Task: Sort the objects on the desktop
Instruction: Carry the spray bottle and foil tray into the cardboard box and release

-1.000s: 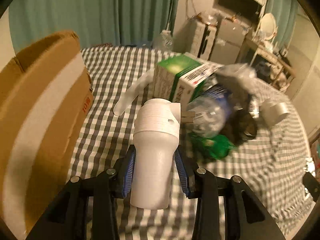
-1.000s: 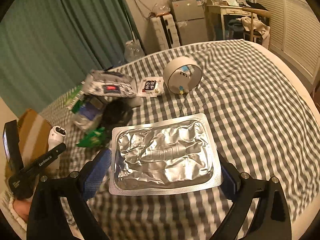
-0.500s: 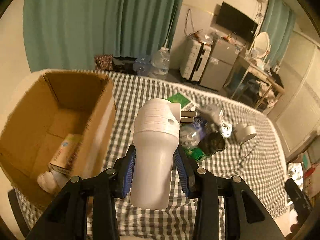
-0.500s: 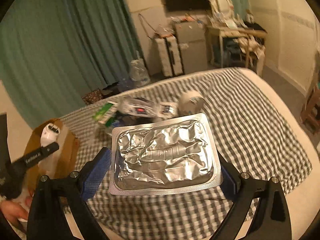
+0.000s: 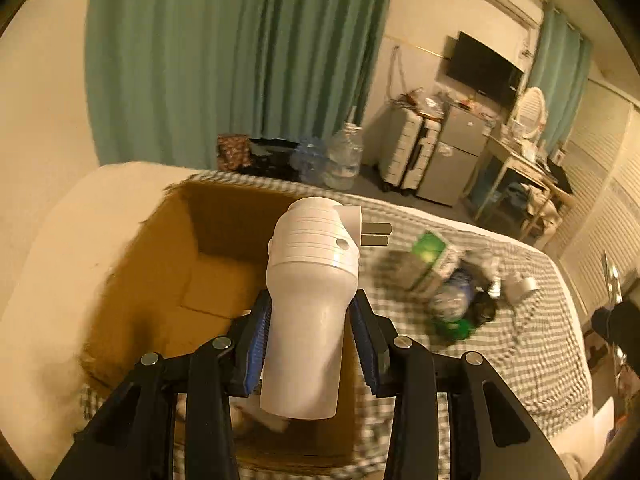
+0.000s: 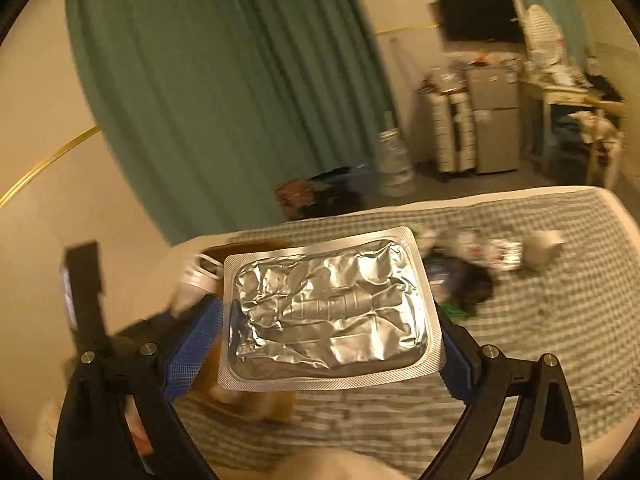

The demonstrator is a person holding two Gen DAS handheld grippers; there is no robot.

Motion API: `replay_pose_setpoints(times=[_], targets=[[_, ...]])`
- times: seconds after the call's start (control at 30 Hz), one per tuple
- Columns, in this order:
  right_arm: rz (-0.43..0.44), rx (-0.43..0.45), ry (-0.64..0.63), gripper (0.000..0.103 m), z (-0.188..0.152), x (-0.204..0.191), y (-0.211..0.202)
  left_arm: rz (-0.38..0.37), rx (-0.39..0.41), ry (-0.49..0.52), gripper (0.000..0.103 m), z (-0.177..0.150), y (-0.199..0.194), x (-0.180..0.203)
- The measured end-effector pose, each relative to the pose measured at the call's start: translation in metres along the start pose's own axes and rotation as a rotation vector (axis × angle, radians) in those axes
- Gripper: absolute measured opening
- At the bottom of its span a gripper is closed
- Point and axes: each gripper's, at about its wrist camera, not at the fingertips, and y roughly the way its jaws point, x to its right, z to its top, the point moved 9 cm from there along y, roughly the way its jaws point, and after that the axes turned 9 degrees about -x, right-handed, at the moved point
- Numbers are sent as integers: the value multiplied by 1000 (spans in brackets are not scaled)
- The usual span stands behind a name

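My left gripper [image 5: 310, 334] is shut on a white plug-in device [image 5: 310, 300] with two metal prongs, held upright above the open cardboard box [image 5: 168, 264]. My right gripper [image 6: 328, 324] is shut on a flat silver foil pack [image 6: 330, 308], gripped by its left and right edges and held in the air over the near side of the bed. In the right wrist view the other gripper [image 6: 184, 304] and its white device show blurred at the left, over the brown box [image 6: 248, 246], which the foil pack mostly hides.
A heap stays on the checked bedspread [image 5: 500, 344]: a green-and-white carton [image 5: 432, 256], a plastic bottle [image 5: 452, 300], a green wrapper [image 5: 456, 328], a white tape roll [image 5: 522, 288]. Something pale lies low in the box. Teal curtains [image 5: 224, 60], suitcases and a small fridge [image 5: 456, 160] stand beyond the bed.
Both grippers rose and swung left with their loads. The left one went from beside the box wall to above its open top. The heap on the bed fell back to the right.
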Motion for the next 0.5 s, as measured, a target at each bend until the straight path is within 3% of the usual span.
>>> replay_pose_setpoints(times=[0.2, 0.4, 0.43, 0.5], targets=[[48, -119, -35, 97, -18, -61, 83, -10, -51, 13, 39, -24, 22, -58], [43, -221, 37, 97, -34, -71, 138, -48, -87, -44, 41, -41, 44, -99], [35, -225, 37, 97, -35, -71, 144, -55, -91, -50, 44, -43, 46, -103], [9, -246, 42, 98, -34, -71, 151, -71, -92, -71, 61, -46, 48, -110]])
